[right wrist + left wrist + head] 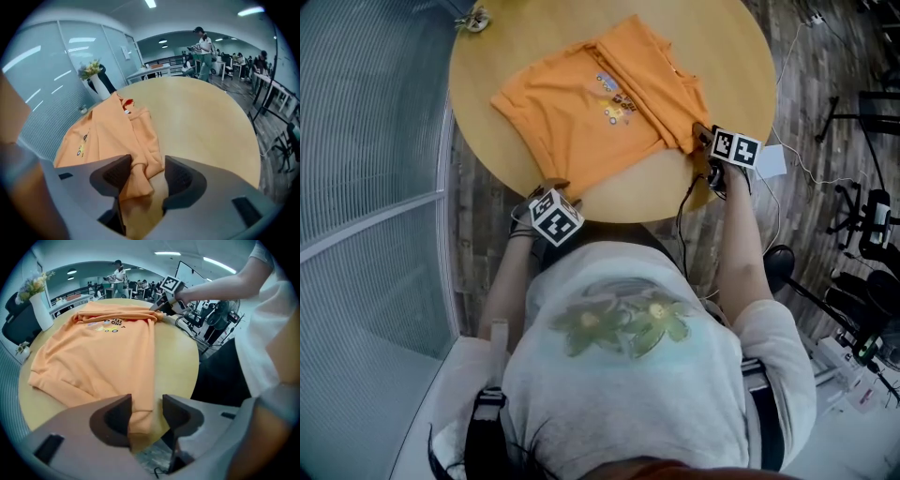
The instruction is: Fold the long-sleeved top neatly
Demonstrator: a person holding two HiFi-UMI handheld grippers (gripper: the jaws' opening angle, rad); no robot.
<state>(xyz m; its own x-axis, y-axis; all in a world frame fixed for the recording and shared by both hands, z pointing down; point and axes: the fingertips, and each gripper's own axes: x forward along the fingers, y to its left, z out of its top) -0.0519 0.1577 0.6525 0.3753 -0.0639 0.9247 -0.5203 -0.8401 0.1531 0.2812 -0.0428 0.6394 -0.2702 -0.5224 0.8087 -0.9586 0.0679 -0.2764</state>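
An orange long-sleeved top (pixel 591 108) lies partly folded on a round wooden table (pixel 712 47), print facing up, with a folded strip along its right side. My left gripper (pixel 554 187) is at the table's near edge. In the left gripper view (pixel 146 416) its jaws stand open around the hem corner (pixel 140 408), which hangs over the edge. My right gripper (pixel 702 140) is at the table's right edge. In the right gripper view (pixel 146 176) its jaws stand wide apart with the bunched sleeve end (pixel 136 180) loose between them, touching only the left pad.
A white vase with flowers (pixel 37 305) stands at the table's far left rim. A glass partition (pixel 366 141) runs along the left. Cables and a white box (pixel 772 161) lie on the floor to the right, beside black stands (pixel 872 216).
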